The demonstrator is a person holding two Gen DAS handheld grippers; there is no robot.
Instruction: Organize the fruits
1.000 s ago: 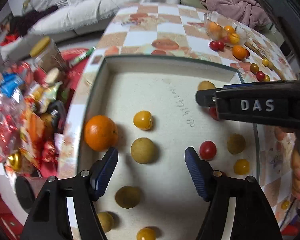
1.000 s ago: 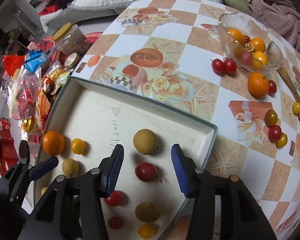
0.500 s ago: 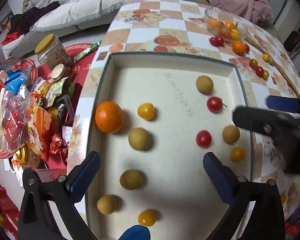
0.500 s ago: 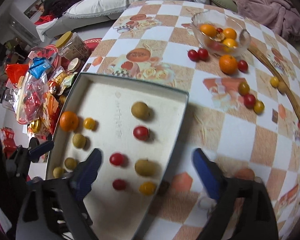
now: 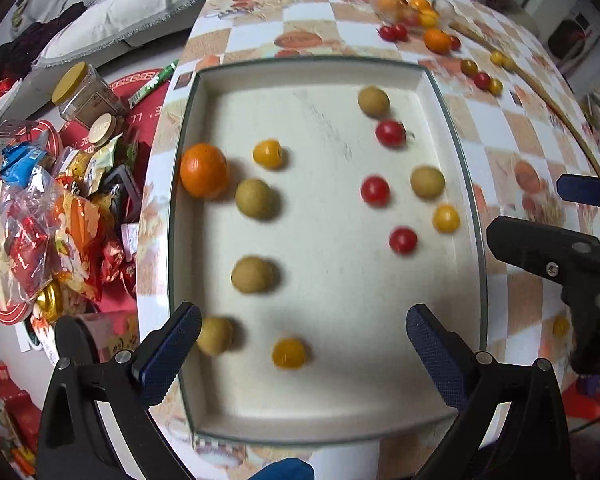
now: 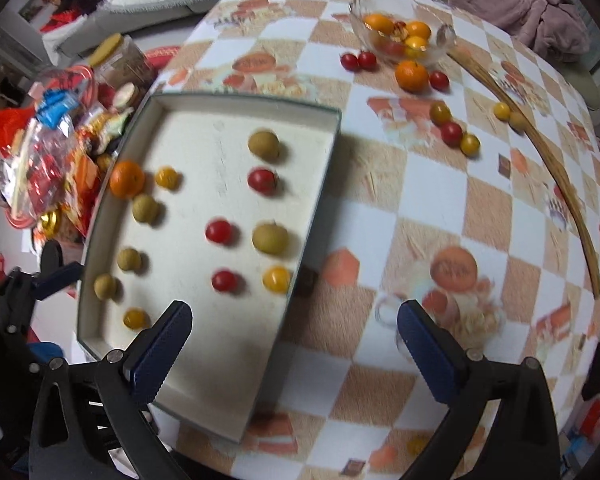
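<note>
A shallow white tray (image 5: 320, 416) (image 6: 220, 400) holds an orange (image 5: 203, 170) (image 6: 127, 179), several tan longans (image 5: 256, 199), red cherry tomatoes (image 5: 375, 191) (image 6: 219, 231) and yellow tomatoes (image 5: 288, 353) (image 6: 277, 279). My left gripper (image 5: 300, 356) is open and empty above the tray's near edge. My right gripper (image 6: 294, 344) is open and empty over the tray's right edge; it also shows at the right of the left wrist view (image 5: 556, 256).
A glass bowl (image 6: 404, 38) of fruit stands at the table's far side, with an orange (image 6: 411, 76) and loose tomatoes (image 6: 451, 133) near it. A thin wooden stick (image 6: 556, 176) lies along the right. Snack packets (image 5: 40, 216) and a jar (image 5: 82, 96) crowd the left.
Both grippers have opened wide and pulled back and up from the tray. The right gripper has moved right, off the tray's fruit, to its right edge.
</note>
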